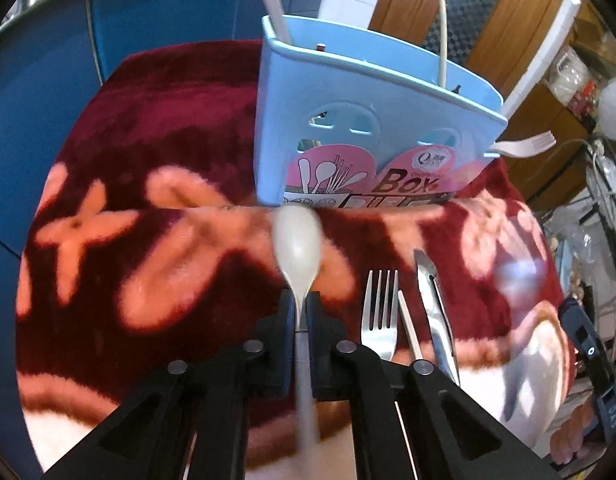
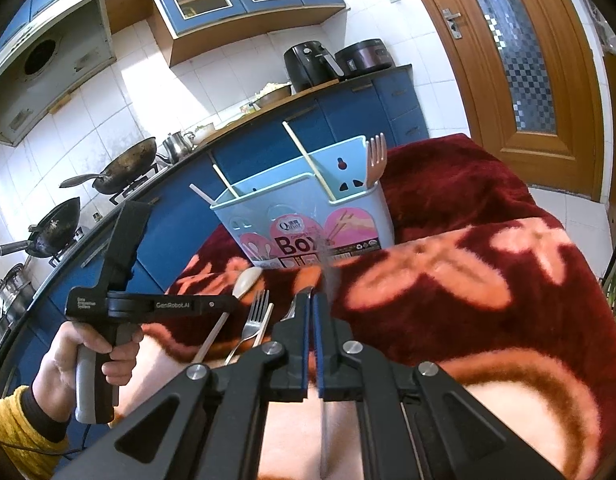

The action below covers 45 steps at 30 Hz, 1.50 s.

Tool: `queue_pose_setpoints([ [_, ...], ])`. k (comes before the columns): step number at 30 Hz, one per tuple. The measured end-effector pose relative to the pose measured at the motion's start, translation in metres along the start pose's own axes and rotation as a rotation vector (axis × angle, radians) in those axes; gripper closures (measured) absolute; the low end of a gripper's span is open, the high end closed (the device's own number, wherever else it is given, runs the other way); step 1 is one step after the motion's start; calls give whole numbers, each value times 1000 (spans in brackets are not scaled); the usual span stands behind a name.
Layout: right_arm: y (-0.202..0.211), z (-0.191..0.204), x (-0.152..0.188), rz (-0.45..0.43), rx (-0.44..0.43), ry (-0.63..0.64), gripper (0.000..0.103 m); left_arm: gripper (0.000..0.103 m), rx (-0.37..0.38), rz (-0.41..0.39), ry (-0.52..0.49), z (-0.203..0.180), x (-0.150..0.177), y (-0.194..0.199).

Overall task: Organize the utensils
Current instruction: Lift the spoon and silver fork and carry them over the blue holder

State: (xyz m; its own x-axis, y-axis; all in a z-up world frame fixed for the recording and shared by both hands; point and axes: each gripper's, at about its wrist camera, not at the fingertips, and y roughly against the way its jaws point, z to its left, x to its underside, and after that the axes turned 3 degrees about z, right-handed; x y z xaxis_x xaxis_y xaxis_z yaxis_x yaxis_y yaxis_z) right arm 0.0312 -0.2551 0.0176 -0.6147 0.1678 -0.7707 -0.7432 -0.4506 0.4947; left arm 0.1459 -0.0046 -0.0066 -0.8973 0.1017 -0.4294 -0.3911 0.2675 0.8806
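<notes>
My left gripper (image 1: pixel 302 312) is shut on a metal spoon (image 1: pixel 296 240), its bowl pointing toward the light blue utensil box (image 1: pixel 347 128). On the red floral blanket (image 1: pixel 148 160) to its right lie a metal fork (image 1: pixel 379 316), a chopstick (image 1: pixel 409 332) and a metal knife (image 1: pixel 433 304). My right gripper (image 2: pixel 312 300) is shut on a blurred, thin metal utensil (image 2: pixel 327 276) that points toward the box (image 2: pixel 308 216). The box holds chopsticks (image 2: pixel 308 160) and a pink fork (image 2: pixel 375 156). The left gripper with its spoon (image 2: pixel 246 280) shows at the left.
The blanket covers a raised surface in a kitchen. Blue cabinets (image 2: pixel 268 152) and a counter with woks (image 2: pixel 120 168) stand behind. A wooden door (image 2: pixel 519 60) is at the right. Cluttered shelves (image 1: pixel 587 100) are at the far right of the left view.
</notes>
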Motion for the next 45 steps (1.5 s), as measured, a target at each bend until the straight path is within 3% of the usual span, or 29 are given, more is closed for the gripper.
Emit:
queue_pose_setpoints([
  [7,5,2,-4,-16,7,17,101,98,67,-93,47,9,18,16],
  [12,-3,-3,-5,53,11,7,99,98,106,-205,48,9,31,40],
  [17,-20,-2,-7,190,83,53,98,98,90,-313,9,3,37,64],
  [20,-35,3,-8,295,115,93,92,98,81,-373,-18,-1,40,76],
  [28,-69,13,-13,494,254,176,90,98,120,-445,-24,1,41,90],
  [32,-88,8,-9,599,251,158,89,98,128,-452,-24,2,43,89],
  [39,-91,-1,-14,591,218,117,94,98,138,-451,-16,4,45,87],
  [45,-72,-19,-11,494,123,-4,96,98,148,-465,-7,2,46,89],
])
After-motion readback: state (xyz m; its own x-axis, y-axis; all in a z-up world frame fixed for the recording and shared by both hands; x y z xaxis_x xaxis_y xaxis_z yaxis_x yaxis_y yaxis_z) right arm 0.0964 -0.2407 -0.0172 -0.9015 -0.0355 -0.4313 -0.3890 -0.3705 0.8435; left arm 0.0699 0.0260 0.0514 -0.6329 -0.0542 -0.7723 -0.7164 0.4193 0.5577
